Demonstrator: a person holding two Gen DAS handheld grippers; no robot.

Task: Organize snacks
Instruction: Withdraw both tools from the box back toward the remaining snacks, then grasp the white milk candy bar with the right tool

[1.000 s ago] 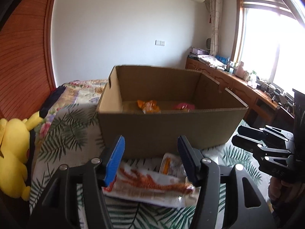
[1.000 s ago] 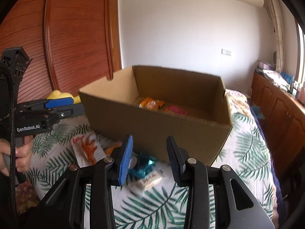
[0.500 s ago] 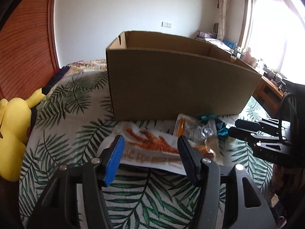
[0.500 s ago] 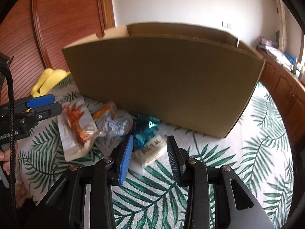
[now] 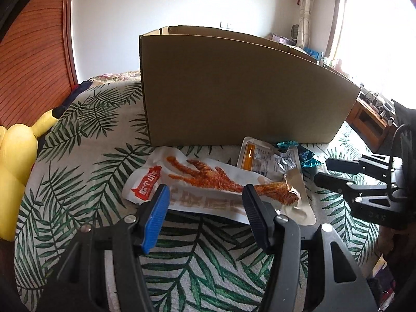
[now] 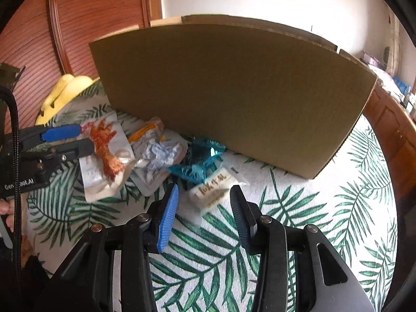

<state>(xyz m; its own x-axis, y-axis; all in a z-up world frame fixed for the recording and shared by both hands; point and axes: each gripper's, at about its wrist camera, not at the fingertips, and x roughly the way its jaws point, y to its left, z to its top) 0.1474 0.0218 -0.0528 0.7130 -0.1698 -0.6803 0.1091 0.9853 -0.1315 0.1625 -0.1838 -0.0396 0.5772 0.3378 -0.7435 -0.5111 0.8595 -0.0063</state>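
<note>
L gripper (image 5: 205, 202) sat low-centre of the left wrist view, jaws spread, nothing pinched; the chicken-foot snack pack (image 5: 208, 184) lay flat on the leaf-print bedspread (image 5: 85, 161) just beyond the fingertips, its near edge between them. A clear pack w/ orange strip (image 5: 262, 156) and a teal wrapper (image 5: 304, 156) lay behind it, near the base of the cardboard box (image 5: 234, 91), which filled mid-frame. Yellow plush toy (image 5: 15, 161) at far left.

R gripper (image 6: 204, 200) sat bottom-centre of the right wrist view, jaws apart & just been opening wider, pads not pressing anything; a white snack pack w/ gold lettering (image 6: 210, 189) lay between the tips. Same teal wrapper was just above it, centre frame.
</note>
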